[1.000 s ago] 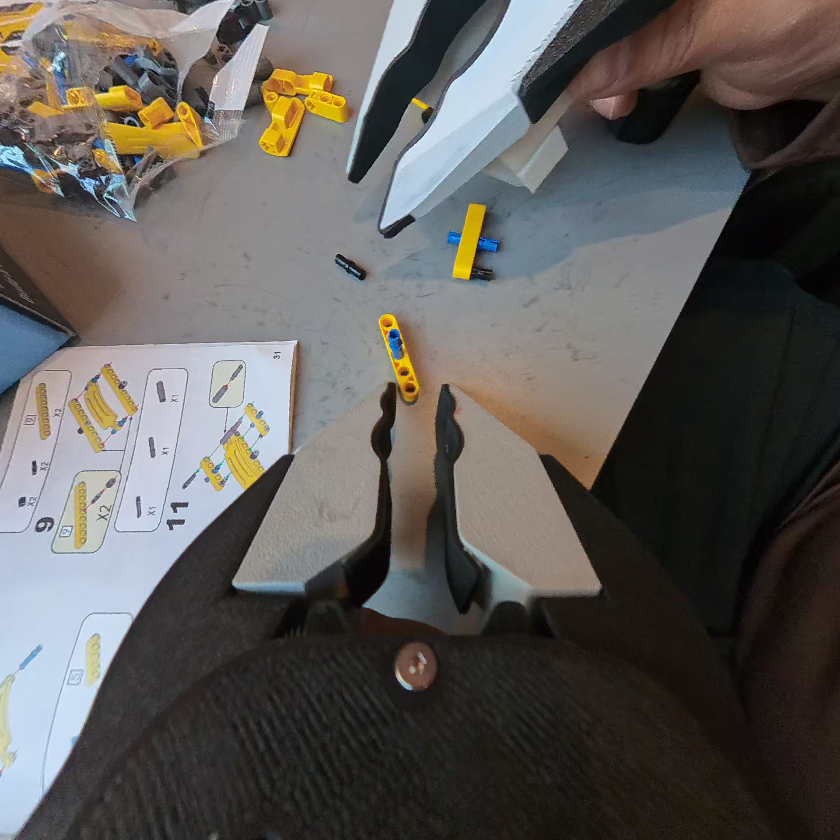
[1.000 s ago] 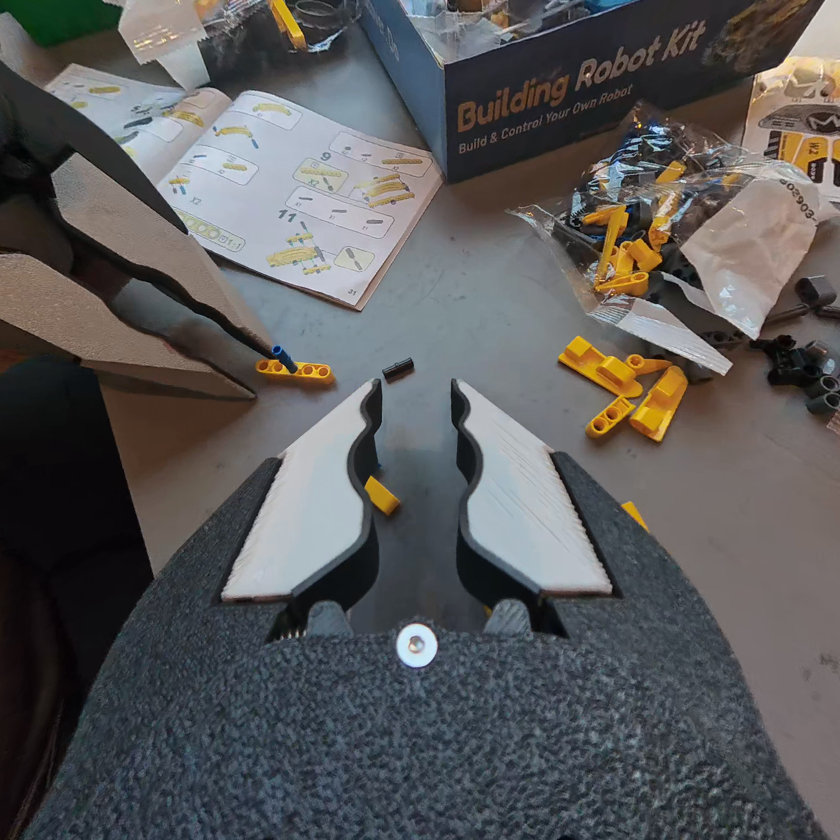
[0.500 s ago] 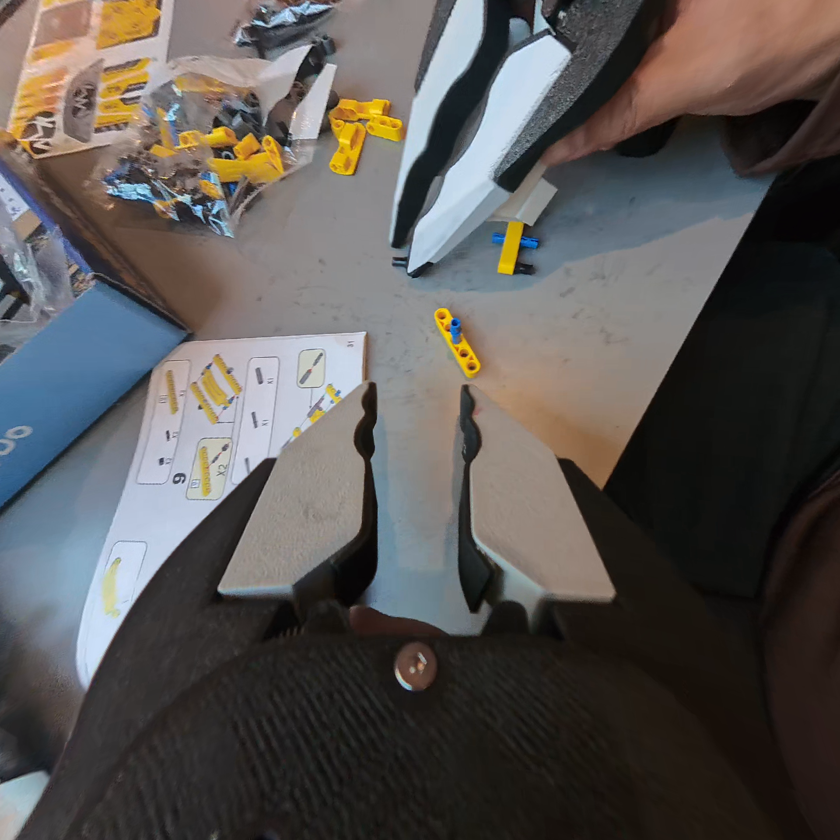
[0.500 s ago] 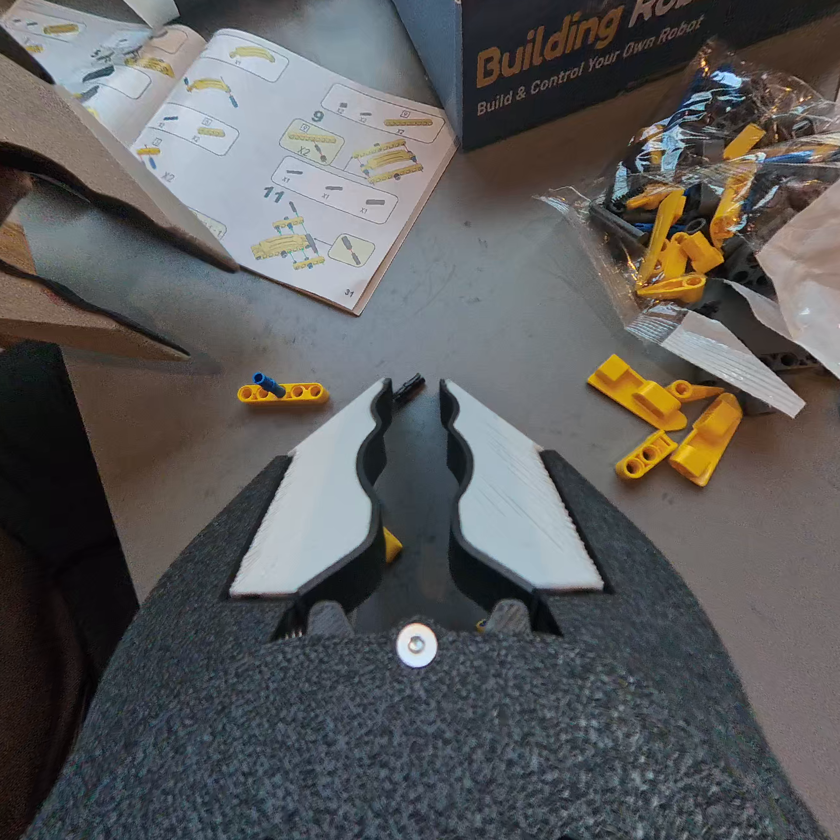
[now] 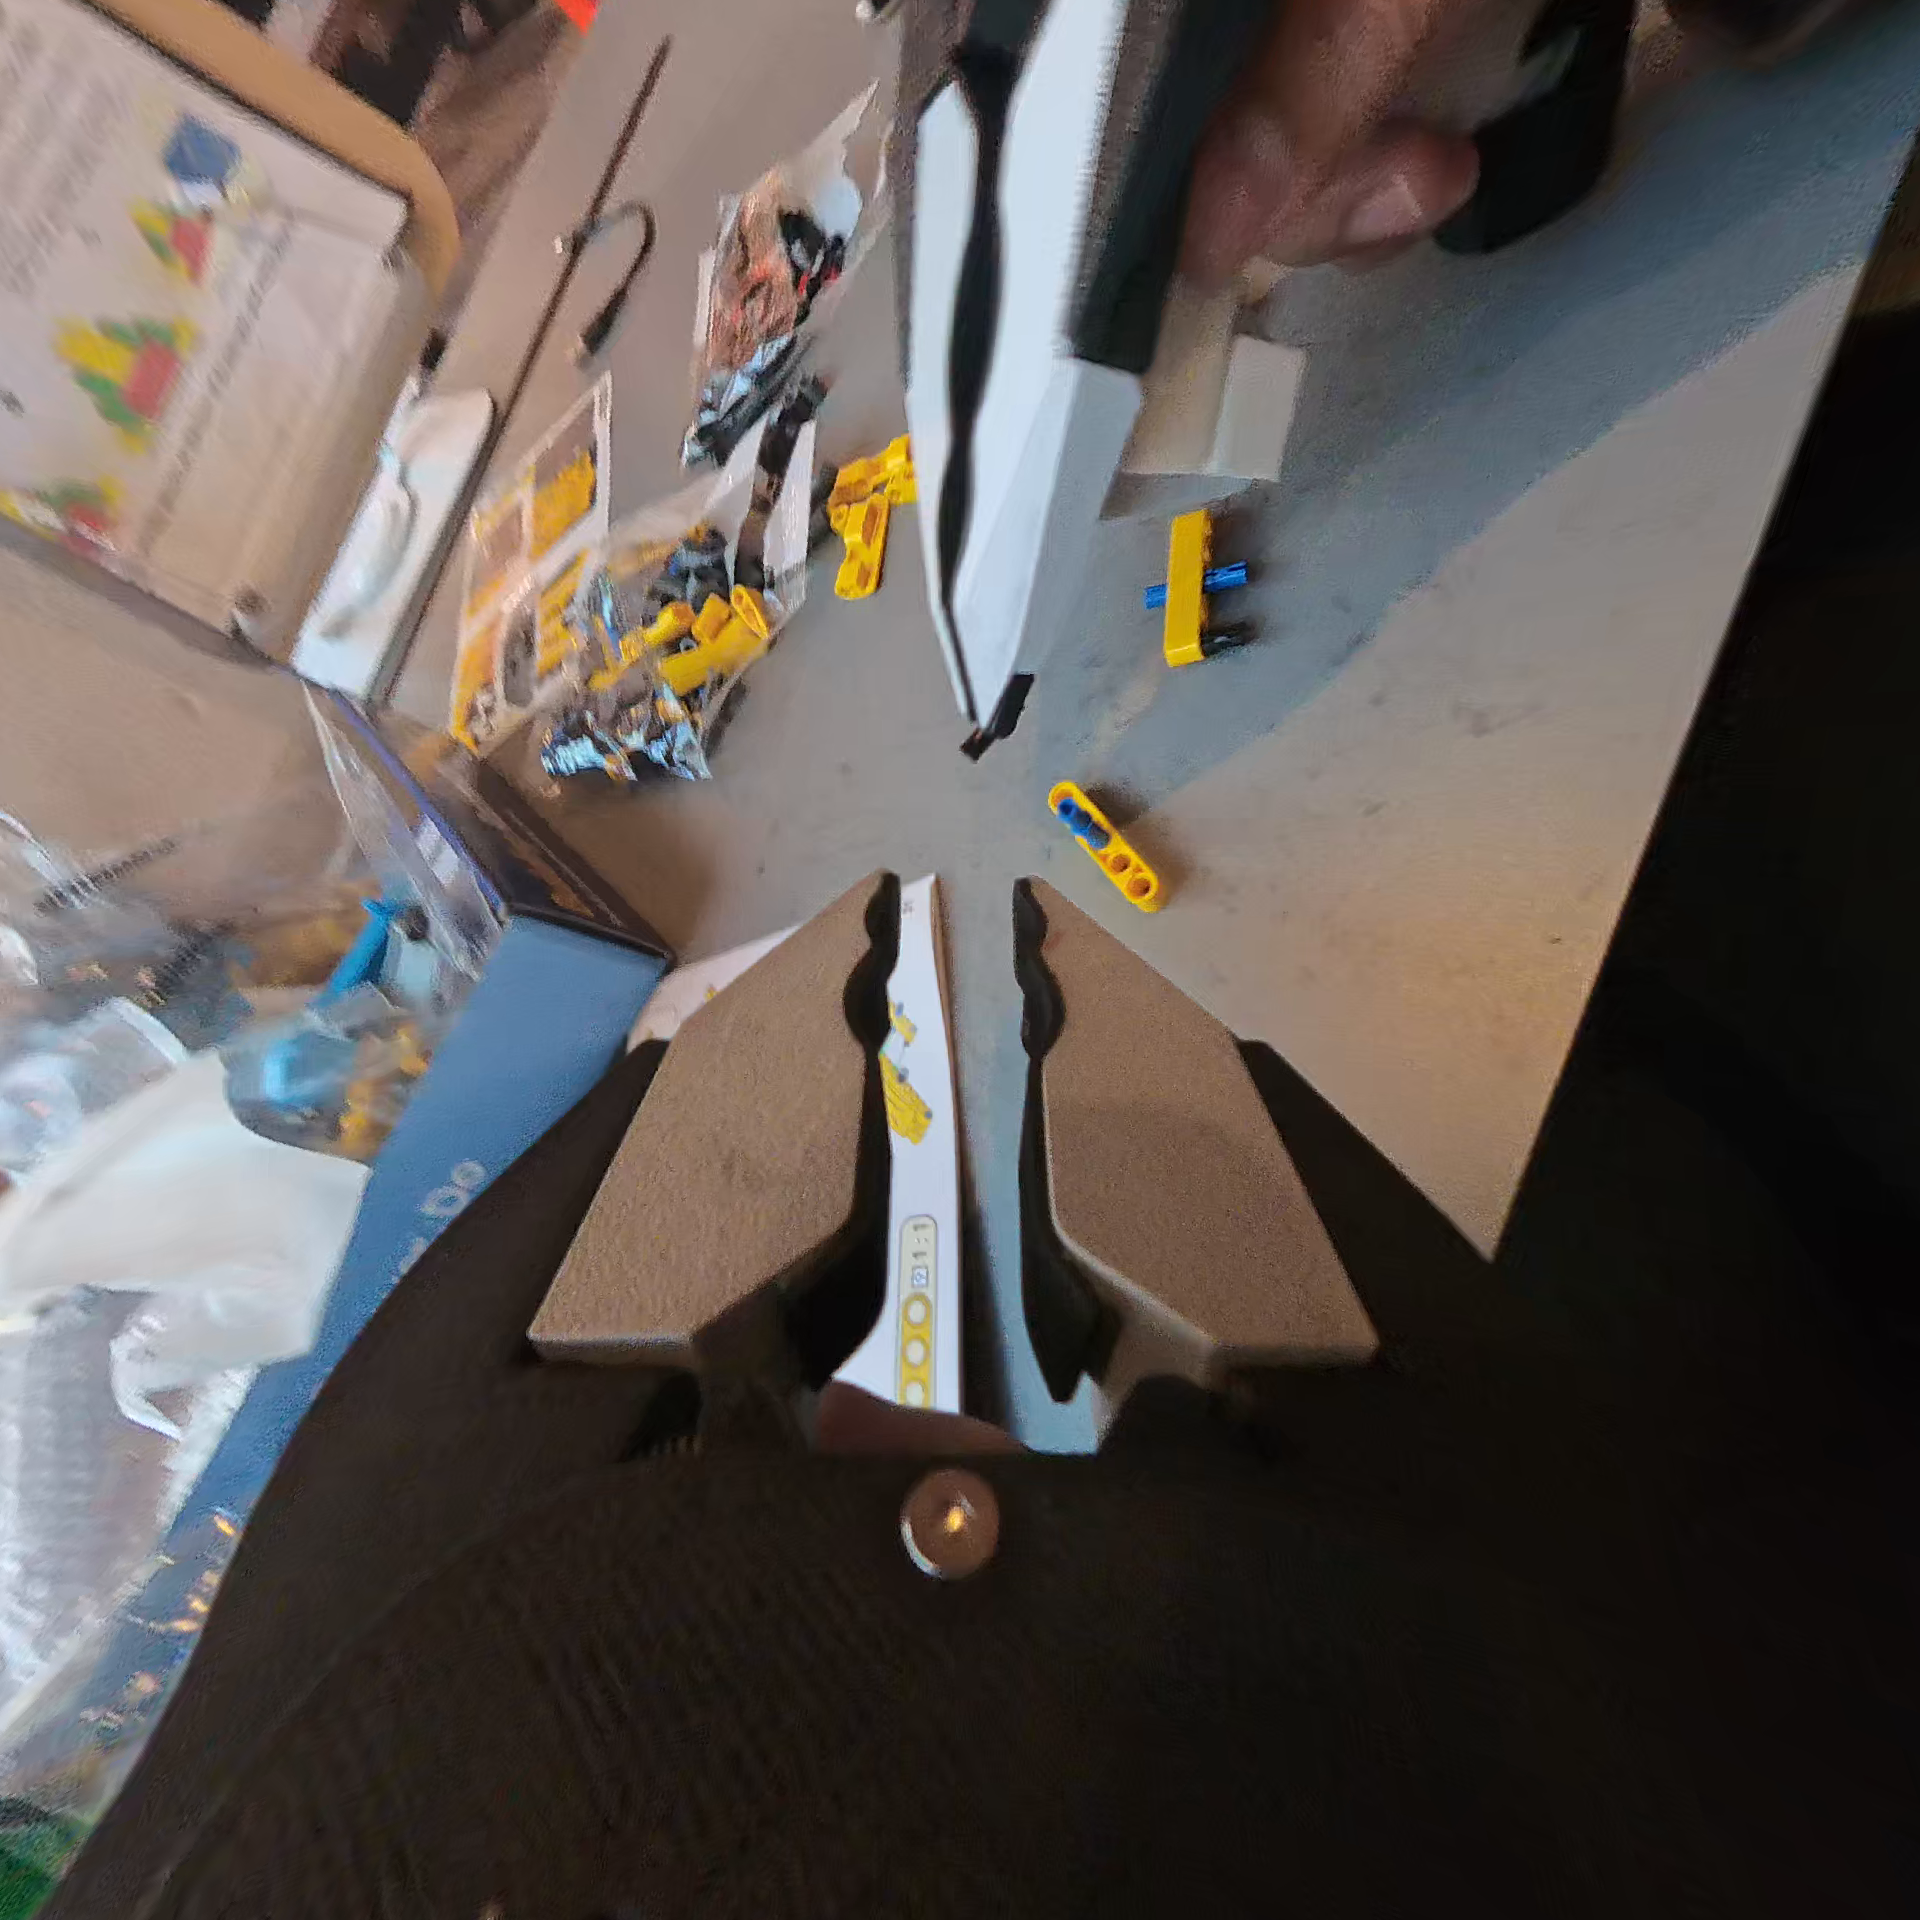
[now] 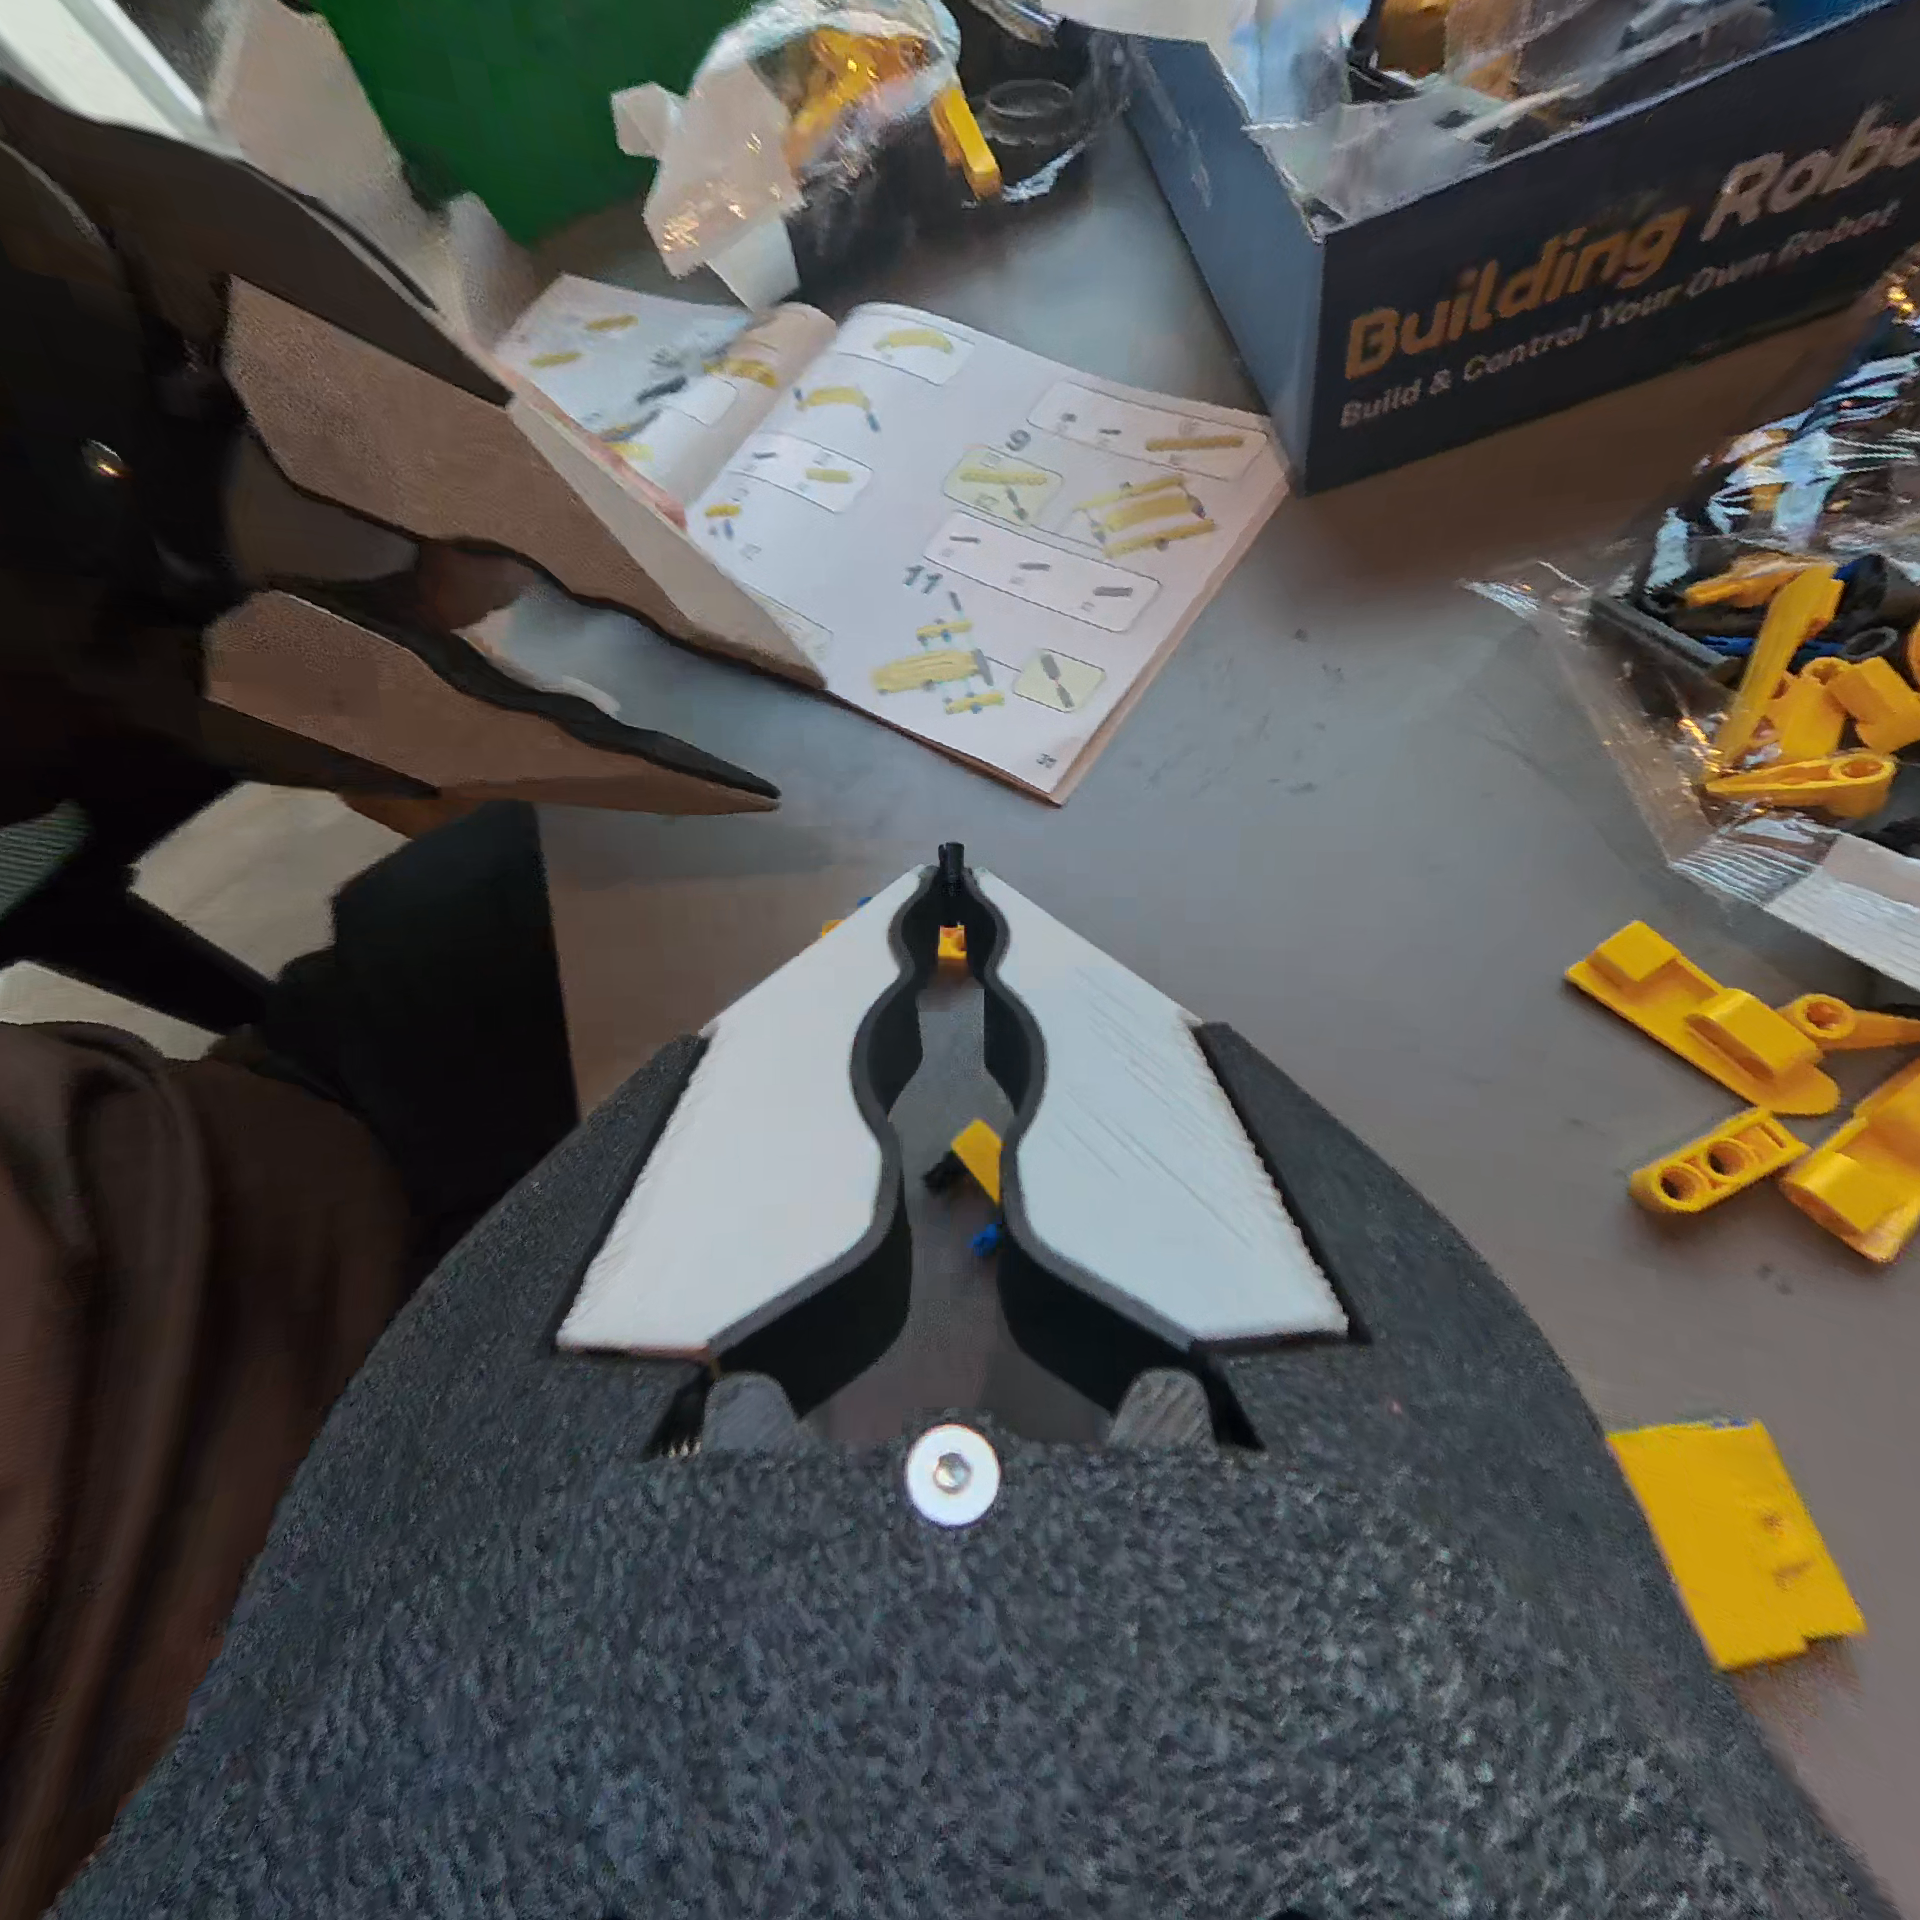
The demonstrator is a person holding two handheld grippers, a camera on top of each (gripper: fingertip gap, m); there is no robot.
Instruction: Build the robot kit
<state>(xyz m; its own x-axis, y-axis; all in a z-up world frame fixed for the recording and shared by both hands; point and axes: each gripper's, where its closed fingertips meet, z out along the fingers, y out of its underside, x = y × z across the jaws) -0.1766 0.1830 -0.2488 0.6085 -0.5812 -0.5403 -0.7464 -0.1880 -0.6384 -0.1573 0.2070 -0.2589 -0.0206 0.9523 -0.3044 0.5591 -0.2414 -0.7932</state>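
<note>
My right gripper (image 6: pixel 950 881) is shut on a small black pin (image 6: pixel 950 860), pinched at the very fingertips and held above the grey table (image 6: pixel 1351 831). In the left wrist view the right gripper (image 5: pixel 982 717) comes down from the top with the black pin (image 5: pixel 1003 707) sticking out of its tip. A yellow beam with a blue pin (image 5: pixel 1107 847) lies on the table just below it. My left gripper (image 5: pixel 954 888) is open and empty, hovering over the edge of an instruction booklet (image 5: pixel 920 1143). It shows at the left of the right wrist view (image 6: pixel 798 738).
A second yellow beam with a blue axle (image 5: pixel 1190 587) lies farther off. A clear bag of parts (image 6: pixel 1787 675), loose yellow pieces (image 6: pixel 1714 1018), a flat yellow piece (image 6: pixel 1735 1538), the open booklet (image 6: pixel 987 520) and a dark blue box (image 6: pixel 1558 312) surround the middle. The table edge and dark clothing lie at the left. Tip to tip, the grippers are about 4 centimeters apart.
My right gripper has closed on the black pin and lifted it off the table. My left gripper has drawn back from the yellow beam and swung left over the booklet.
</note>
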